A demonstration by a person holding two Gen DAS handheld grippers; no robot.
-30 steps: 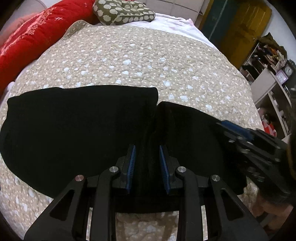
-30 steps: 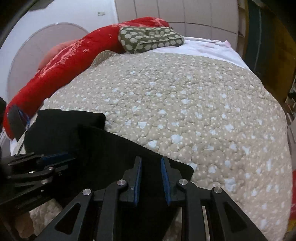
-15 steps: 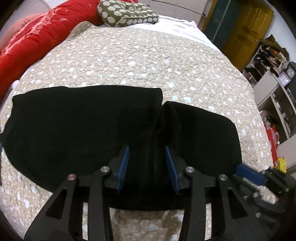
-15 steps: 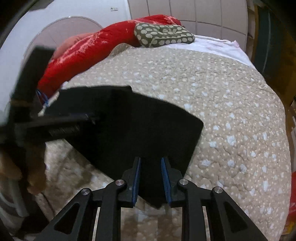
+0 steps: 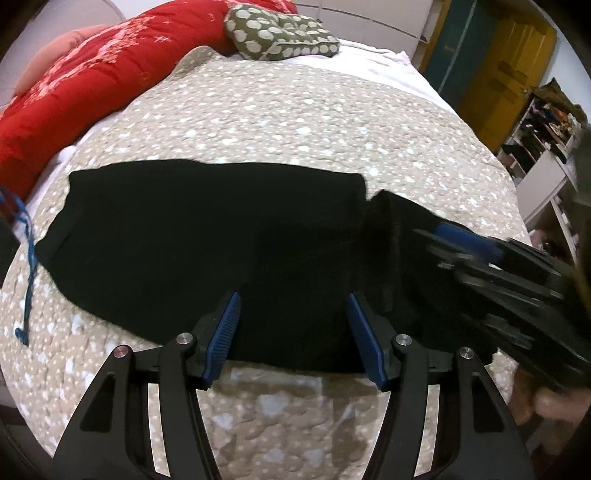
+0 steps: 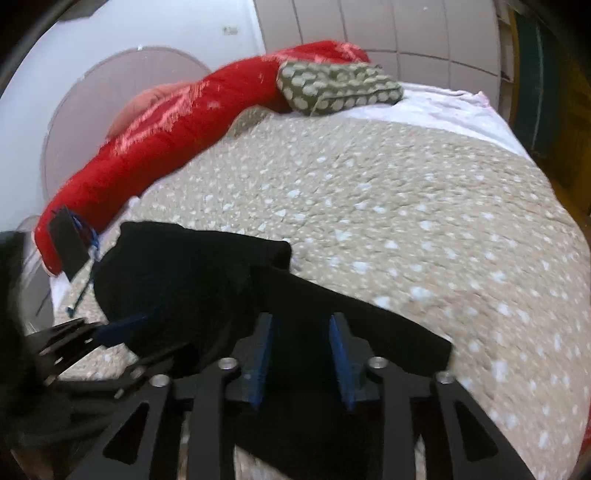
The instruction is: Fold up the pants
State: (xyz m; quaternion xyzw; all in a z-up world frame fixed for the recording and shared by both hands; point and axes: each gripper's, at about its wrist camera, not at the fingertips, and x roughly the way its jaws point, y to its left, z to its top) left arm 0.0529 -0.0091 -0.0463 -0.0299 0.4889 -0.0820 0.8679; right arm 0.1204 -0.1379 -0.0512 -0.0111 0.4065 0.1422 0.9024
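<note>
Black pants (image 5: 207,236) lie across the beige quilted bed, one end folded over the middle. My left gripper (image 5: 293,332) is open, its blue pads either side of the pants' near edge and holding nothing. My right gripper (image 6: 301,356) is over the right end of the pants (image 6: 332,314), jaws apart with the cloth lying between them; it also shows blurred in the left wrist view (image 5: 509,280). The left gripper shows at the lower left of the right wrist view (image 6: 92,339).
A red quilt (image 5: 74,85) runs along the bed's left side and a green spotted pillow (image 5: 280,33) lies at the head. A blue cord (image 5: 27,258) hangs at the left. Shelves (image 5: 543,155) and a yellow door (image 5: 509,70) stand to the right.
My left gripper has opened wide and pulled back to the pants' near edge. My right gripper has widened, carried the right end up and back down over the pants.
</note>
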